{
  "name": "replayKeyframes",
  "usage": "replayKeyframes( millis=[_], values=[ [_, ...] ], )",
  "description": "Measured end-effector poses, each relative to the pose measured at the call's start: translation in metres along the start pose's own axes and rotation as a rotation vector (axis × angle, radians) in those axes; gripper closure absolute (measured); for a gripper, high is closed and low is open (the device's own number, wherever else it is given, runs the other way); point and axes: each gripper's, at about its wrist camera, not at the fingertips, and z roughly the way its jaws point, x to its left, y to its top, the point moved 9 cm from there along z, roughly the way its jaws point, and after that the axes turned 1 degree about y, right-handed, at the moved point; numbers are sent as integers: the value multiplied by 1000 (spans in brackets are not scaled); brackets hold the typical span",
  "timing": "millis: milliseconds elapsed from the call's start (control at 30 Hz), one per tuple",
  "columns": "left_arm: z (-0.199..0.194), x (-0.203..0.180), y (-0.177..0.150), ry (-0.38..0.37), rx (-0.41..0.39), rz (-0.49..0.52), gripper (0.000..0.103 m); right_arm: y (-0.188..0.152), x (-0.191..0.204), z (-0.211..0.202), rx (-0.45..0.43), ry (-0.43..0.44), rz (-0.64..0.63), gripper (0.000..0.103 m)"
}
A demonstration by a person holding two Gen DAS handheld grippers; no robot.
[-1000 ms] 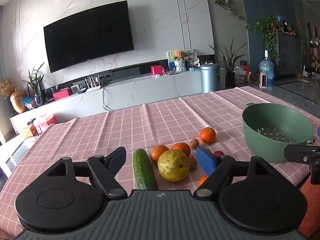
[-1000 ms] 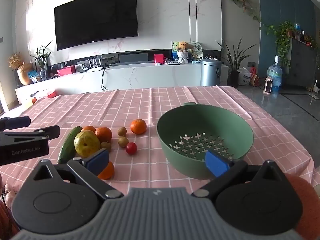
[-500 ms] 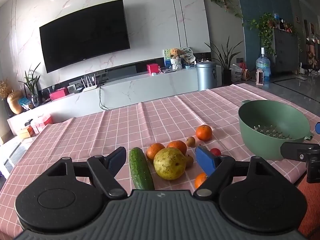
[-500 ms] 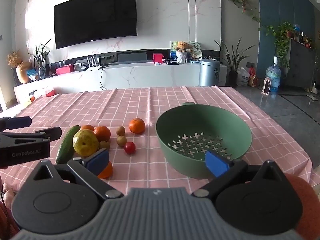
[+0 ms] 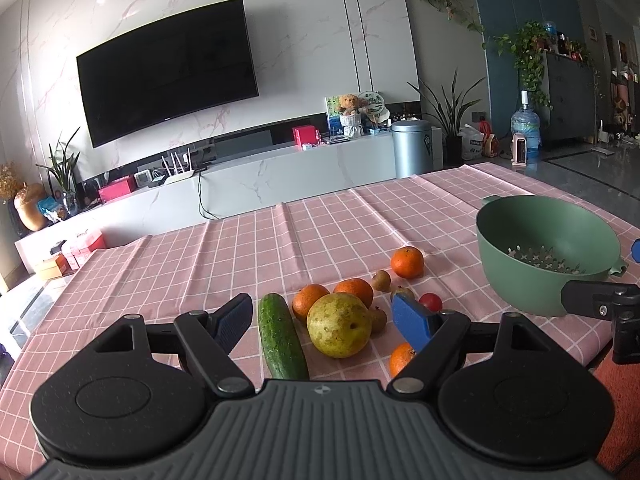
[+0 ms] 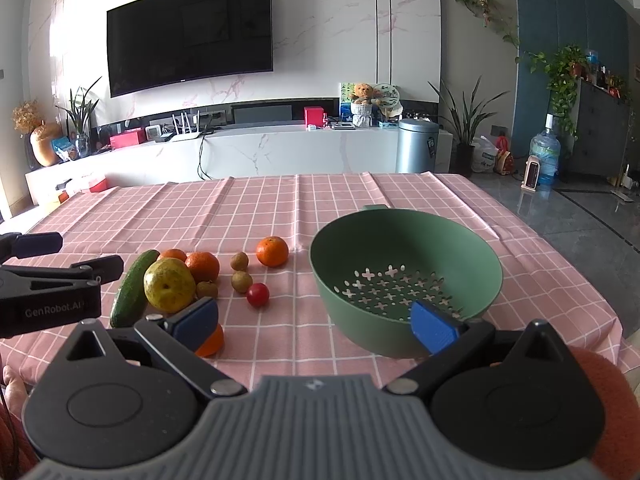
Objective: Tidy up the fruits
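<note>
- Pink checked tablecloth (image 6: 280,216) covers the table under both my grippers; living room behind.
- My left gripper (image 5: 324,318): jaws spread wide, nothing held. It hangs low over the near edge, with the cucumber (image 5: 280,336) and the pear (image 5: 339,330) framed between its fingers.
- My right gripper (image 6: 314,316): jaws spread wide too, nothing held. Its right finger (image 6: 434,326) sits in front of the green colander (image 6: 404,236), left one over a near orange (image 6: 212,342).
- Nearest fruit: that orange, close to the table edge, partly hidden by my fingers in both views.
- Next: cucumber lying lengthwise, pear just beside it on the right, a small brown fruit (image 6: 207,289) against the pear.
- Behind the pear: two oranges (image 5: 352,290) side by side, touching it.
- Right of the pile: cherry tomato (image 6: 257,294), then two more small brown fruits (image 6: 241,281), apart from each other.
- Farthest fruit: a lone orange (image 6: 272,251), between the pile and the colander.
- Colander stands upright on the right of the cloth, no fruit inside, well apart from the pile.
- Far back: white TV bench (image 6: 280,148), black TV (image 6: 190,32) on the marble wall, metal bin (image 6: 416,144), water bottle (image 6: 544,156) on the floor.
</note>
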Motion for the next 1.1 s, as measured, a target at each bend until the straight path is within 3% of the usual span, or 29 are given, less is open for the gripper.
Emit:
replayKeyframes(
  millis=[1100],
  values=[
    [2, 1, -1, 4, 10, 3, 10, -2, -1, 1, 23, -23, -8, 4]
  ],
)
